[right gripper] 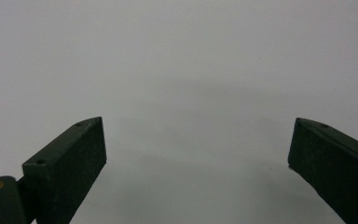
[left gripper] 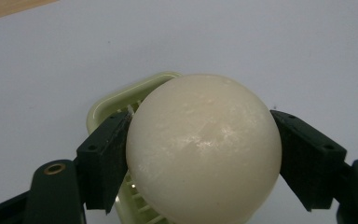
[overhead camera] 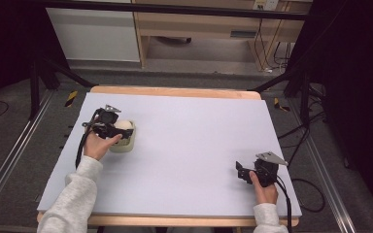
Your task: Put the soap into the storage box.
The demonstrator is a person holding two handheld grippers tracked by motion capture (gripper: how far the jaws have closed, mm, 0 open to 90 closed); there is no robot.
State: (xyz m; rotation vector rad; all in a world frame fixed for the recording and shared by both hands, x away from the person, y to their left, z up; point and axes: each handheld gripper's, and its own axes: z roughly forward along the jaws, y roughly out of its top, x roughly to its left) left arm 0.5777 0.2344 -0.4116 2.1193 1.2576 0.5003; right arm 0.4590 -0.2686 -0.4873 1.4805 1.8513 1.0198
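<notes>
Lying bare across most of its white sheet, the worktop (overhead camera: 184,145), with a strip of wooden edge showing along the far and near sides. Standing beyond the far edge, a pale wooden cabinet (overhead camera: 199,24) and a white panel (overhead camera: 94,34), with black frame legs slanting down at both sides and cables trailing over the grey floor at the right. Nothing crowding the working area on the left; open sheet running between the two hands.

Sitting on the left part of the worktop, a pale green soap dish (overhead camera: 126,143), its slatted inside visible in the left gripper view (left gripper: 109,105). Resting over that dish, a cream-white ball (overhead camera: 123,125), smooth and slightly glossy (left gripper: 203,149), covering most of the slats and the near rim. Whether touching the slats or lifted just clear, not possible to tell.

Grasping the ball, the left tongs (overhead camera: 121,128): black jaws pressing against its two opposite sides at about mid-height (left gripper: 200,158), the hand coming in from the near left.

Hovering over or resting on bare sheet at the near right, well apart from dish and ball, the right tongs (overhead camera: 243,172); released, jaws spread wide with only white surface between them (right gripper: 198,154).
</notes>
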